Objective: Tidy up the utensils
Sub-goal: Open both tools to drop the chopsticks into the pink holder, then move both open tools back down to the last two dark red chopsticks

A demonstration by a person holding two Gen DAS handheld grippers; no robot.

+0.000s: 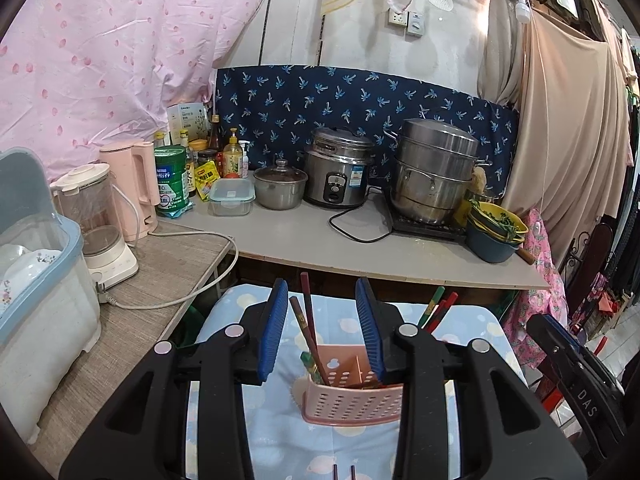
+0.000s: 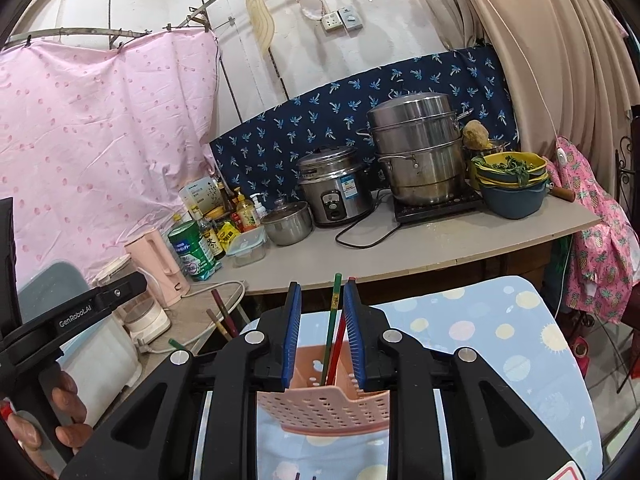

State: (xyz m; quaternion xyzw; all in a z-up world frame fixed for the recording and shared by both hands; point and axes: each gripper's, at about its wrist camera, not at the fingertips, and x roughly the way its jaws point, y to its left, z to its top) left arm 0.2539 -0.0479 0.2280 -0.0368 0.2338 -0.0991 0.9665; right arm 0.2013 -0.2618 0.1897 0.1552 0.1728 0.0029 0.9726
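A pink perforated utensil holder (image 1: 354, 398) stands on a blue patterned cloth (image 1: 280, 432); it also shows in the right wrist view (image 2: 328, 404). My left gripper (image 1: 326, 332) is open above the holder's left part, around two dark red chopsticks (image 1: 308, 320) that stand in it. A green and a red chopstick (image 1: 436, 308) lean out to the right. My right gripper (image 2: 320, 334) is partly open, its pads either side of the green chopstick (image 2: 333, 320) and red chopstick (image 2: 340, 340), which stand in the holder. I see no pad pressing them.
A grey counter (image 1: 360, 240) behind holds a rice cooker (image 1: 338, 174), a steel steamer (image 1: 434, 172), stacked bowls (image 1: 494, 228), a small pot (image 1: 280, 186) and bottles. At left stand a pink kettle (image 1: 134, 184), a blender (image 1: 96, 216) and a dish bin (image 1: 36, 280).
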